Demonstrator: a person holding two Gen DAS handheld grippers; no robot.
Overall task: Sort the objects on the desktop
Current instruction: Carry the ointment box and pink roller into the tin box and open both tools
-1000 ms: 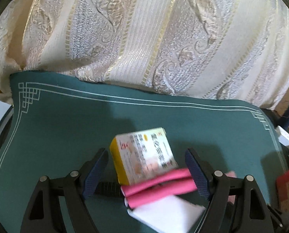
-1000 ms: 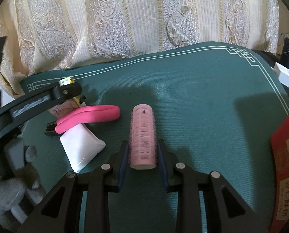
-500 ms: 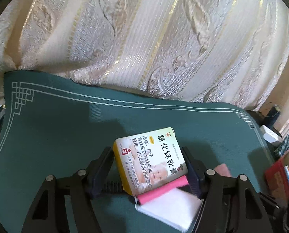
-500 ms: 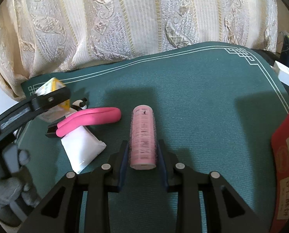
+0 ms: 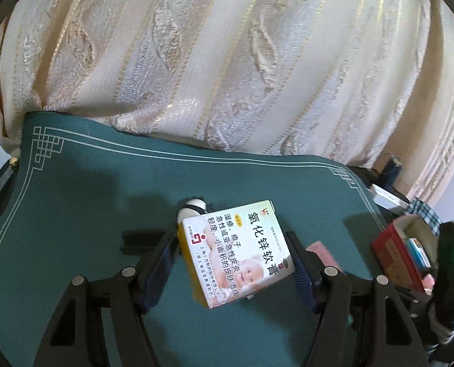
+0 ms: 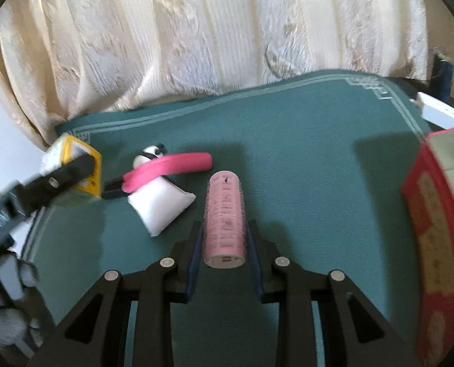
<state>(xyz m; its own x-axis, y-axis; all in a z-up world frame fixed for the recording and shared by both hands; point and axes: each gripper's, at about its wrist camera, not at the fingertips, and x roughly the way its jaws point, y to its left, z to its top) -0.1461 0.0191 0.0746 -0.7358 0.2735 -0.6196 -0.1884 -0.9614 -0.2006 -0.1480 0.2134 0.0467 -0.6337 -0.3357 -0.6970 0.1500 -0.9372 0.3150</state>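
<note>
Left tool (image 5: 231, 263) grips the ointment box (image 5: 237, 252); right tool (image 6: 224, 241) is clamped on the pink roller (image 6: 225, 215).
Both items hang above the green surface (image 5: 74, 214), carried out mid-sort; next, each likely needs moving right over the red box (image 6: 434, 229) before release. Since a second ago the left jaws have narrowed onto the box and lifted it off the pink band (image 6: 169, 166) and white pouch (image 6: 161, 208).

- Between your left tool's pads you have a smooth, shiny cardboard box (image 5: 237, 252).
- Your right tool's pads press a pink roller (image 6: 224, 220) with a rough, bristly skin.
- Under both lies a matt green cloth mat (image 6: 303, 165).
- Behind hangs a shiny woven curtain (image 5: 227, 61).
</note>
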